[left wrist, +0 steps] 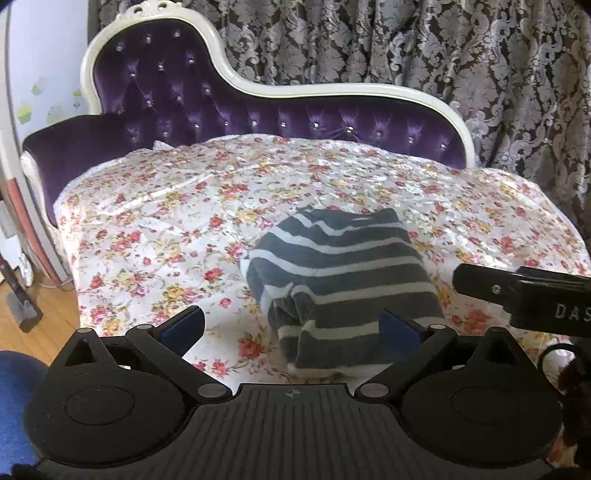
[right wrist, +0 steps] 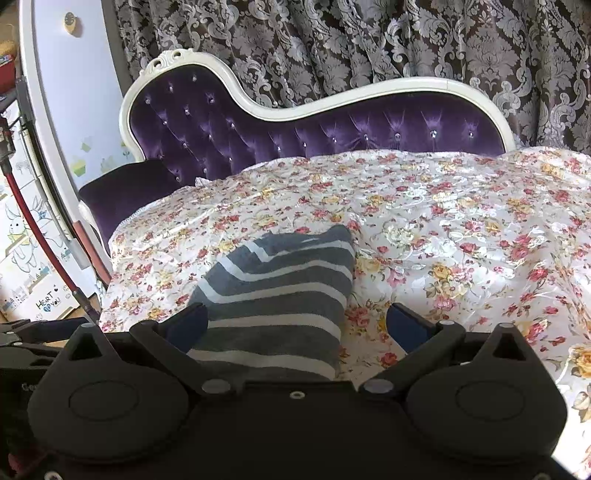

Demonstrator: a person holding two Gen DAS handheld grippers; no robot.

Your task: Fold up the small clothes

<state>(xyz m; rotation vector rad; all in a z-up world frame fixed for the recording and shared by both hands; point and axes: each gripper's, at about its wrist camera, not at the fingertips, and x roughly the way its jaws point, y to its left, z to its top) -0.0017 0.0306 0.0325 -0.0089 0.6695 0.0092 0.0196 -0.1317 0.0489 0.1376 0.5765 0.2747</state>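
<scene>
The striped garment (left wrist: 340,280) is a soft, matt knit in grey with white bands, slightly fuzzy at its folded edges. It lies on a floral cover (left wrist: 166,221) of thin cloth with a satiny sheen that catches light along its creases. The sofa back (left wrist: 177,92) is deep purple velvet, tufted with small glinting studs, framed in glossy cream-painted carved trim (left wrist: 155,9). The curtain (left wrist: 480,74) looks like heavy woven damask, its pale pattern faintly lustrous on a dark ground. The left gripper (left wrist: 293,326) is matt black plastic with a ribbed top plate and blue pads (left wrist: 184,326); the right gripper (right wrist: 297,326) looks the same, smooth-topped. The floor (left wrist: 55,325) is polished wood
</scene>
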